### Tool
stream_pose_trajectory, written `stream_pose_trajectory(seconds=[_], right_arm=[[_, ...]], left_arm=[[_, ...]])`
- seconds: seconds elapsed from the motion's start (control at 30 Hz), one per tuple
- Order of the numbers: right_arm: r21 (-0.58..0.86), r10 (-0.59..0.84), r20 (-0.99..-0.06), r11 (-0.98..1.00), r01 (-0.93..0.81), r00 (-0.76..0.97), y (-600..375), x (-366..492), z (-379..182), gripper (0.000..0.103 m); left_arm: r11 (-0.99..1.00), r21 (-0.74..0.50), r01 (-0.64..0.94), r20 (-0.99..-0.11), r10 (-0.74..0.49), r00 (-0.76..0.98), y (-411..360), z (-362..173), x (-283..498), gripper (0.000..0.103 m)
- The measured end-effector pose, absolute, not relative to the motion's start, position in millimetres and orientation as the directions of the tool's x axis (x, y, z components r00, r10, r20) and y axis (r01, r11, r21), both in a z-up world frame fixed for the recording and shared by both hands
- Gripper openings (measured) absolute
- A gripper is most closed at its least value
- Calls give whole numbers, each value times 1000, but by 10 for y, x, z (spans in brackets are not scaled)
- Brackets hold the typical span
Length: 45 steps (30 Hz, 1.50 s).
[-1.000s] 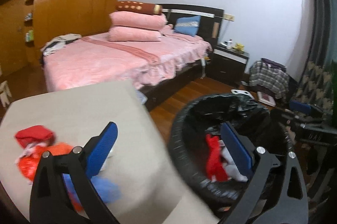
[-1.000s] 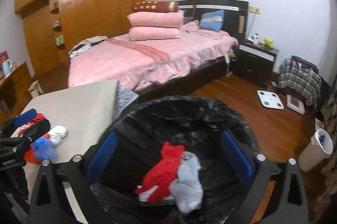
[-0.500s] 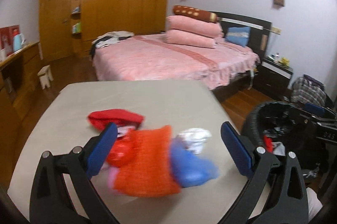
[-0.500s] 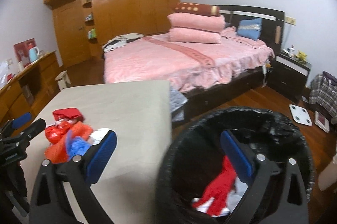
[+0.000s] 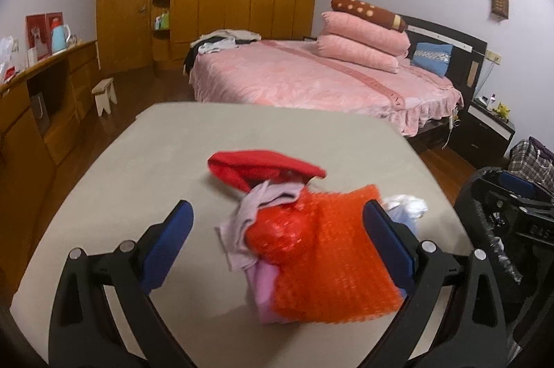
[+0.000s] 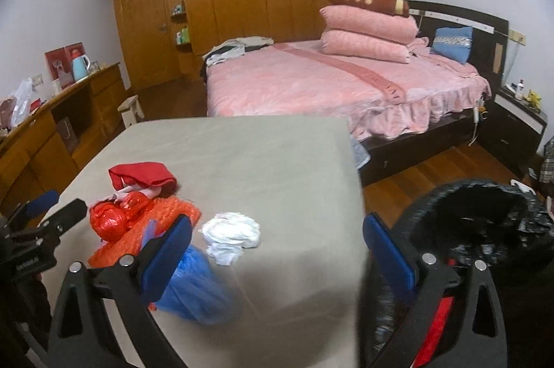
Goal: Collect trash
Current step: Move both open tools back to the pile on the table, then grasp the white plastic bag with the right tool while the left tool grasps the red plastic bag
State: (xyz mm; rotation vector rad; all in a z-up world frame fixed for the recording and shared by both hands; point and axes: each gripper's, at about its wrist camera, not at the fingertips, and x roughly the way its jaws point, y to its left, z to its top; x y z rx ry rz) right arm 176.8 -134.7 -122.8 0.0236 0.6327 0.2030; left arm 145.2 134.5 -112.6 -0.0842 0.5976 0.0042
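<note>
Hovering over the table (image 5: 311,132), the left gripper (image 5: 277,229) is held with jaws apart around the orange mesh (image 5: 332,260) of the trash pile, nothing clamped. The right gripper (image 6: 277,243) is likewise spread wide and empty, framing a white wad (image 6: 232,231), beside the bin (image 6: 484,222).

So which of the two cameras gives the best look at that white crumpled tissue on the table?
The right wrist view: the white tissue lies fully visible on the table, beside the blue bag. In the left wrist view only a sliver of it peeks out behind the orange netting.
</note>
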Motion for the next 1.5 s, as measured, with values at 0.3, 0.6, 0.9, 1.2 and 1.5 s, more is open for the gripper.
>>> stream_pose_trajectory(seconds=[0.3, 0.6, 0.9, 1.2, 1.5], right_arm=[[66, 202, -650, 975, -210, 732, -1085, 2084, -1577, 88], [68, 229, -706, 964, -258, 670, -928, 2209, -1771, 76], [53, 283, -719, 933, -356, 635, -737, 2206, -1792, 43], [70, 284, -671, 944, -323, 685, -852, 2087, -1602, 41], [67, 272, -669, 949, -310, 691, -926, 1993, -1562, 41]], left_arm=[[996, -72, -54, -585, 2, 811, 1502, -1325, 1508, 95], [995, -81, -65, -599, 4, 801, 1557, -1406, 1571, 95], [995, -86, -60, -613, -5, 790, 1537, -1432, 1537, 83], [993, -96, -62, -615, -10, 789, 1417, -1385, 1462, 68], [995, -92, -34, -648, -34, 761, 1229, -1459, 1464, 58]])
